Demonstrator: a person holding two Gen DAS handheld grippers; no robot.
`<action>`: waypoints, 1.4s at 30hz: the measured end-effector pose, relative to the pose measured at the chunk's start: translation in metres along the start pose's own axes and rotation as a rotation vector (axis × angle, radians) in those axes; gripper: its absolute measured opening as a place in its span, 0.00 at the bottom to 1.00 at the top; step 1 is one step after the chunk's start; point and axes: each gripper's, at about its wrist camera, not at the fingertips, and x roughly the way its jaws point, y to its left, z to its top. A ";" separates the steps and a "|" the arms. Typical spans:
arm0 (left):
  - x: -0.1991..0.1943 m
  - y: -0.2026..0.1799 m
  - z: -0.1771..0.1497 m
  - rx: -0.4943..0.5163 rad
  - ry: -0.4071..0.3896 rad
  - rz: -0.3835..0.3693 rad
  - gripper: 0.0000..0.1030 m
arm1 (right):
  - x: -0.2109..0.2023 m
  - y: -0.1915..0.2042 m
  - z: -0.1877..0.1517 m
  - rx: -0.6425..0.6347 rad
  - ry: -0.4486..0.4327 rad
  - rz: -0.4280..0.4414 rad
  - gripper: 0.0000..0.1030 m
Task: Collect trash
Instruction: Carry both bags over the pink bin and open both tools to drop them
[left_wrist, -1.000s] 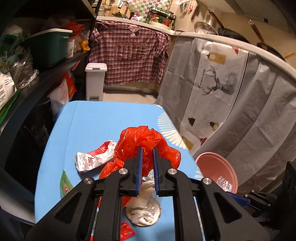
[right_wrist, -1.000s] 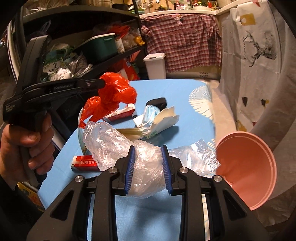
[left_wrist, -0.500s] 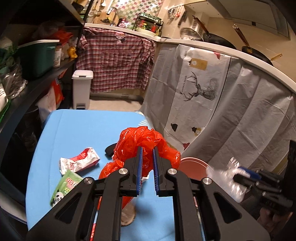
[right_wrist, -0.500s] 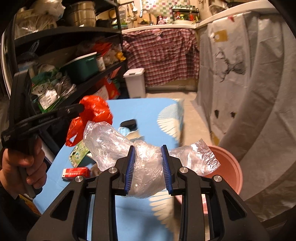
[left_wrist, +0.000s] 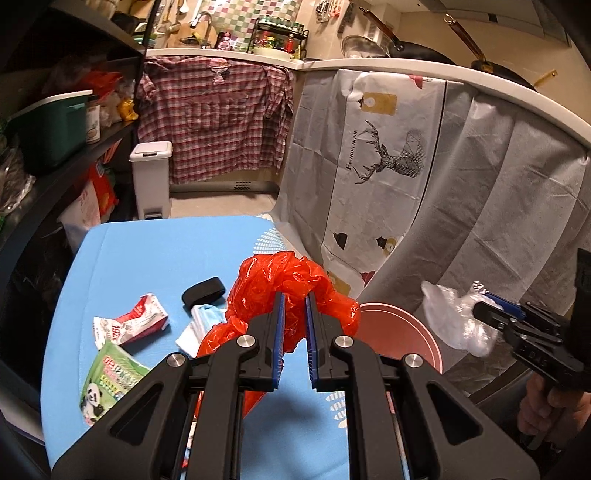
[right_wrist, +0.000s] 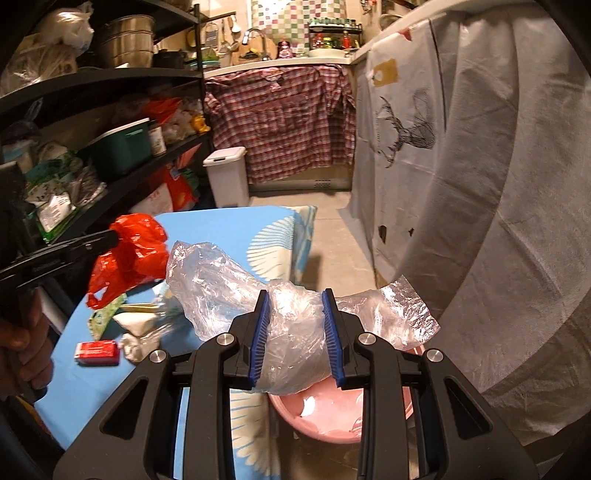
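Note:
My left gripper (left_wrist: 293, 301) is shut on a crumpled red plastic bag (left_wrist: 266, 284), held above the blue table (left_wrist: 155, 251). The right wrist view has this red bag (right_wrist: 133, 254) at the left with the left gripper (right_wrist: 114, 236) pinching it. My right gripper (right_wrist: 297, 306) is shut on a clear plastic bag (right_wrist: 221, 284), hanging over the pink basin (right_wrist: 332, 417) beside the table. In the left wrist view the same clear bag (left_wrist: 450, 317) and right gripper (left_wrist: 487, 308) are at the far right, past the pink basin (left_wrist: 402, 332).
On the table lie a red-and-white carton (left_wrist: 129, 325), a green panda packet (left_wrist: 110, 380), a black pouch (left_wrist: 203, 291), a blue mask (left_wrist: 207, 317) and a red wrapper (right_wrist: 98, 352). Dark shelves (right_wrist: 110, 147) stand left. A grey cloth (left_wrist: 480, 221) hangs right, a white bin (left_wrist: 151, 181) stands behind.
Both grippers have swung right with their bags. The clear bag went from over the table to above the pink basin. The red bag rose and shifted toward the table's right edge.

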 end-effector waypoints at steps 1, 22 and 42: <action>0.001 -0.003 0.000 0.002 0.002 0.000 0.10 | 0.002 -0.003 0.000 0.009 -0.001 -0.003 0.28; 0.067 -0.074 -0.010 0.059 0.082 -0.090 0.10 | 0.037 -0.069 -0.014 0.145 0.025 -0.115 0.28; 0.115 -0.121 -0.032 0.139 0.185 -0.159 0.10 | 0.068 -0.088 -0.017 0.179 0.067 -0.156 0.28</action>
